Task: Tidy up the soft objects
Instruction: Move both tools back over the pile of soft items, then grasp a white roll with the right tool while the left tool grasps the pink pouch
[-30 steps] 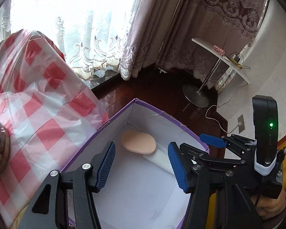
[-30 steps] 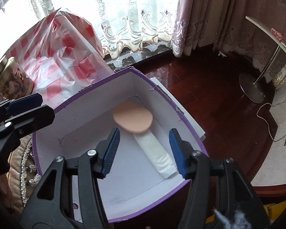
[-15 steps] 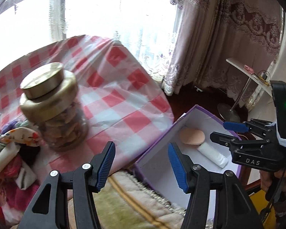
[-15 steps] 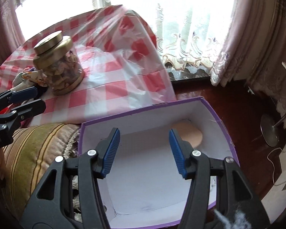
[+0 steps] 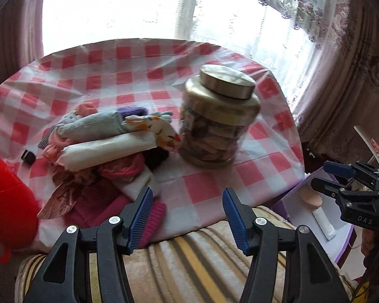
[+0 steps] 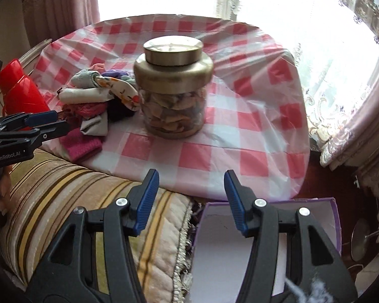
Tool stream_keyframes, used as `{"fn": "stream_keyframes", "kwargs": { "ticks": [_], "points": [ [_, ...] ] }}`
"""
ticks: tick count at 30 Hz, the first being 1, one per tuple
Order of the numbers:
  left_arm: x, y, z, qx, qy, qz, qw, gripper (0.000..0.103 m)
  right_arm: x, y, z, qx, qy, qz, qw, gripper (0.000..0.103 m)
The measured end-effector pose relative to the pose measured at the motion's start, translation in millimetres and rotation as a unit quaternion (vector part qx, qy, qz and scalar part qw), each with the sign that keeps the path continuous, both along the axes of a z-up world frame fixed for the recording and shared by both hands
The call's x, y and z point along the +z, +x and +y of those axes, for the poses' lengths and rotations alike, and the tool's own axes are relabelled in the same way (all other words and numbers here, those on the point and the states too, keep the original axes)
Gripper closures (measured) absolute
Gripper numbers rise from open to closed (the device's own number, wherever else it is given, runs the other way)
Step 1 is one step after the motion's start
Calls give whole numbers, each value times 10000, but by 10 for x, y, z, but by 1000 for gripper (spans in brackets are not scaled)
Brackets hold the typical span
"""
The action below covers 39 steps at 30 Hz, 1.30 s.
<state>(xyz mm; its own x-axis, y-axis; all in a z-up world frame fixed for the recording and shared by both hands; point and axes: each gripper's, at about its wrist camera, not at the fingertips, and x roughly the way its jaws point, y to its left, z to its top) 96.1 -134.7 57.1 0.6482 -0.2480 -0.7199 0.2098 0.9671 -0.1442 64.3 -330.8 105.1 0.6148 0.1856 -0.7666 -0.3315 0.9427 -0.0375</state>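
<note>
1. One heap of soft cloth items (image 5: 106, 151) lay at centre left of the left wrist view, on the single red-and-white checked tablecloth (image 5: 214, 181).
2. One glass jar with a brass-coloured lid (image 5: 216, 118) stood just right of the heap.
3. One purple-edged white box (image 5: 341, 229) sat at lower right, holding two things: a round peach pad (image 5: 312, 198) and a white roll (image 5: 323, 223).
4. Two grippers showed: the left gripper (image 5: 188, 217) and the right gripper (image 6: 192, 199), both with fingers apart and nothing between them.

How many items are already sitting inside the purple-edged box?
2: a round peach sponge puff at the far end of the purple-edged white box, and a white rolled tube just below it. The right gripper may hide more.
</note>
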Motion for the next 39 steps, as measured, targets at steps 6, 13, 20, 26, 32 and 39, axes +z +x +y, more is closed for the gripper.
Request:
{"fn": "stream_keyframes", "kwargs": {
  "ticks": [6, 13, 20, 26, 32, 39],
  "points": [
    [-83, -3, 507, 645, -98, 145, 9978, 45, 40, 119, 674, 811, -244, -223, 9962, 45],
    [-114, 27, 915, 1207, -29, 190, 9925, 45, 26, 179, 1408, 1856, -688, -590, 9784, 45],
    [-206, 52, 1286, 1656, -120, 347, 9855, 45, -111, 363, 1964, 2606, -1157, -793, 9552, 45],
    [-212, 64, 1405, 1843, -53, 348, 9822, 45, -231, 555, 2344, 3141, -1485, -962, 9327, 45],
    [-187, 96, 1492, 1970, 101, 274, 9800, 45, -377, 698, 2615, 3494, -1612, -950, 9181, 45],
    [-238, 149, 1539, 2013, 106, 354, 9788, 45, -531, 941, 2753, 3550, -1593, -713, 9184, 45]
  ]
}}
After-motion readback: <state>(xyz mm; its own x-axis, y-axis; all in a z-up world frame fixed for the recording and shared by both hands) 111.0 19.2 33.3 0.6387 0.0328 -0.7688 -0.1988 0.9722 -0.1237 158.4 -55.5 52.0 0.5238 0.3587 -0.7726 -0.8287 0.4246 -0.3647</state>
